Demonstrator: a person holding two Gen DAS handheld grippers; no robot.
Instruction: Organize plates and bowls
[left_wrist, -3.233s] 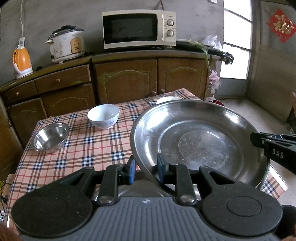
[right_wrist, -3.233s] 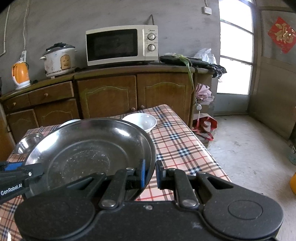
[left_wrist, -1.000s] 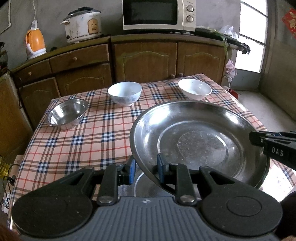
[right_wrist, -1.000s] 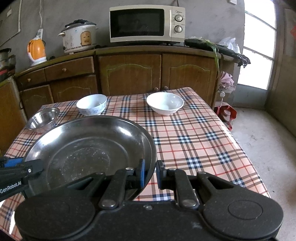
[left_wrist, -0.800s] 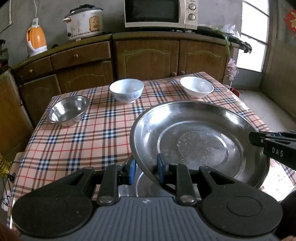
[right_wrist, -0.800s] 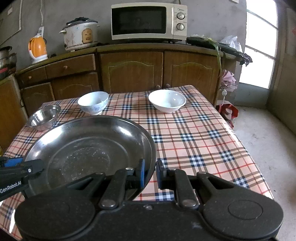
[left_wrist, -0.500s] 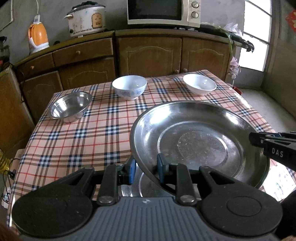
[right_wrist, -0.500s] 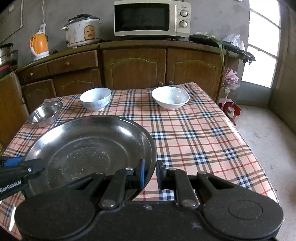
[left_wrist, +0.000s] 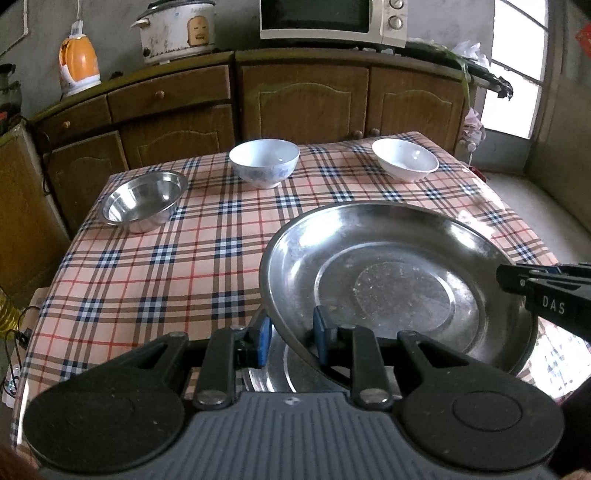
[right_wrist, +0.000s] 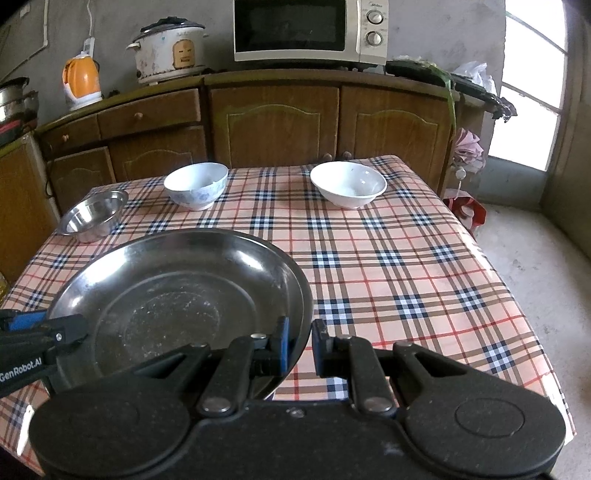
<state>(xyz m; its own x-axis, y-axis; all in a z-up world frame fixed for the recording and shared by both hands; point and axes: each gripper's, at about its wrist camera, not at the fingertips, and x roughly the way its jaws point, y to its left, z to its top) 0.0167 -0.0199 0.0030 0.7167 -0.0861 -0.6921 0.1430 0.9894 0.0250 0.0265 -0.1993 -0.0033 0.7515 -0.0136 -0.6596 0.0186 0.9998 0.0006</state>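
Both grippers clamped on plate (left_wrist: 399, 280) rim: left gripper (left_wrist: 290, 338) near edge, right gripper (right_wrist: 299, 345) opposite edge. Plate held above table (right_wrist: 388, 280), over second plate (left_wrist: 284, 373). Steel bowl (left_wrist: 142, 201) and two white bowls unsorted. Most work left.

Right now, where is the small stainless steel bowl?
The small stainless steel bowl sits on the checked tablecloth near the table's far left corner, left of the patterned white bowl and apart from it in both wrist views.
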